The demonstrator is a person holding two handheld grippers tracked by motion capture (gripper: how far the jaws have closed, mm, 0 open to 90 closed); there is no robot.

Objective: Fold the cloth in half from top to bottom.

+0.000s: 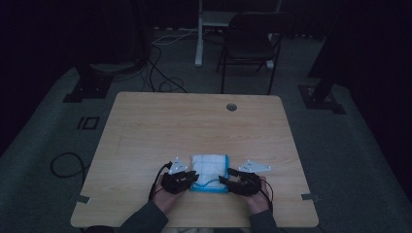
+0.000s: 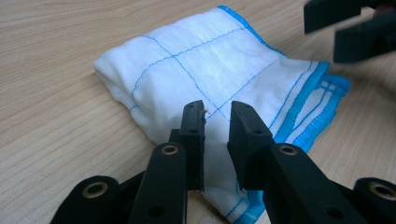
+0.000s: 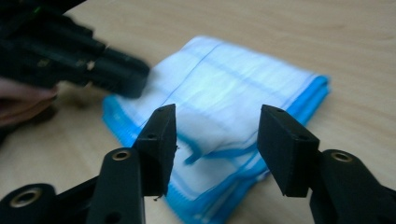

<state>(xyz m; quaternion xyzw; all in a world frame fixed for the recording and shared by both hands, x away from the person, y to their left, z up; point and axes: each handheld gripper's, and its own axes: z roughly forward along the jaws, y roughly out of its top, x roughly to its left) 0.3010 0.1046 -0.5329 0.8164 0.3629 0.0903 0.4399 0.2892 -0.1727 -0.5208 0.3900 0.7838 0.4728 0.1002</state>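
A folded white cloth (image 1: 210,170) with blue stitching and a blue hem lies on the wooden table (image 1: 194,126) near its front edge. My left gripper (image 1: 193,177) sits at the cloth's left near corner. In the left gripper view its jaws (image 2: 216,128) stand a narrow gap apart just over the cloth (image 2: 196,70), with nothing pinched. My right gripper (image 1: 226,180) is at the cloth's right near corner. In the right gripper view it (image 3: 217,140) is wide open, straddling a blue-edged corner of the cloth (image 3: 233,88). The other gripper (image 3: 93,60) hovers over the cloth's far side.
A round cable hole (image 1: 231,107) is in the table's far edge. A dark chair (image 1: 250,43) and a white desk leg (image 1: 198,39) stand on the floor beyond, with cables (image 1: 160,73) trailing around. The room is dim.
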